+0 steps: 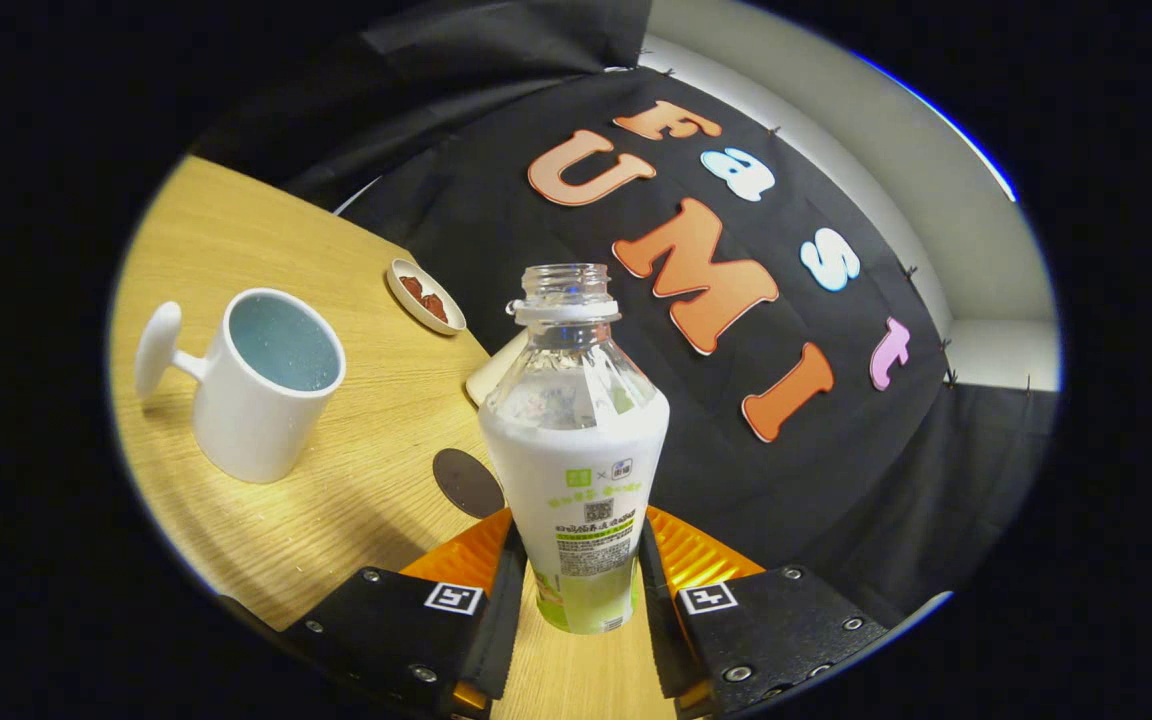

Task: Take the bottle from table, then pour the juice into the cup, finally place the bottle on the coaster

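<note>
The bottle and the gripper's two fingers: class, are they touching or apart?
Touching. In the gripper view both fingers press against the sides of the bottle, which stands uncapped between them, no gap on either side. The gripper is shut on it.

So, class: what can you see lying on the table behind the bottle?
The gripper is shut on the uncapped bottle. Behind it a dark round coaster and a pale object each poke out on the table; the bottle covers the rest of both.
</note>
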The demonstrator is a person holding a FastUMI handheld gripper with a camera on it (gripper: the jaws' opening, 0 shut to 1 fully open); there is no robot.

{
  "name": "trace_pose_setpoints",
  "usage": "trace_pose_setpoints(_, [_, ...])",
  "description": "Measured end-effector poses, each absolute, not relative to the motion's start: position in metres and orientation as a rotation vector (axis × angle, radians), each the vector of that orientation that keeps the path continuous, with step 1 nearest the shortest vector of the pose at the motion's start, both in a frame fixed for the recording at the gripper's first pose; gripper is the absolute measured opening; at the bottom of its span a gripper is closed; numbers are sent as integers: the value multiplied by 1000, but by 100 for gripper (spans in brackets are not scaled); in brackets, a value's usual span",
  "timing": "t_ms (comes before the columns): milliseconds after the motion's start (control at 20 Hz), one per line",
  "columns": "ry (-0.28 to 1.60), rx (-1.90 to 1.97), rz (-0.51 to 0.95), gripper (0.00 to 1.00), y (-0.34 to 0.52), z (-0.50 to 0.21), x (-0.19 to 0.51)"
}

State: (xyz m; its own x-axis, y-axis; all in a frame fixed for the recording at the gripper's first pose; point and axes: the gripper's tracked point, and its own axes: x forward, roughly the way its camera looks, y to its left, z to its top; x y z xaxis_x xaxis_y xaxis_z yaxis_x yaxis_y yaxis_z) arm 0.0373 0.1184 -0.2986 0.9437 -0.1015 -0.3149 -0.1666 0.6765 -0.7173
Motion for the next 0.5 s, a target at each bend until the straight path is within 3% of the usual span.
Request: trace_pose_setpoints(500, [261, -1161, 98, 57, 153, -305, 50])
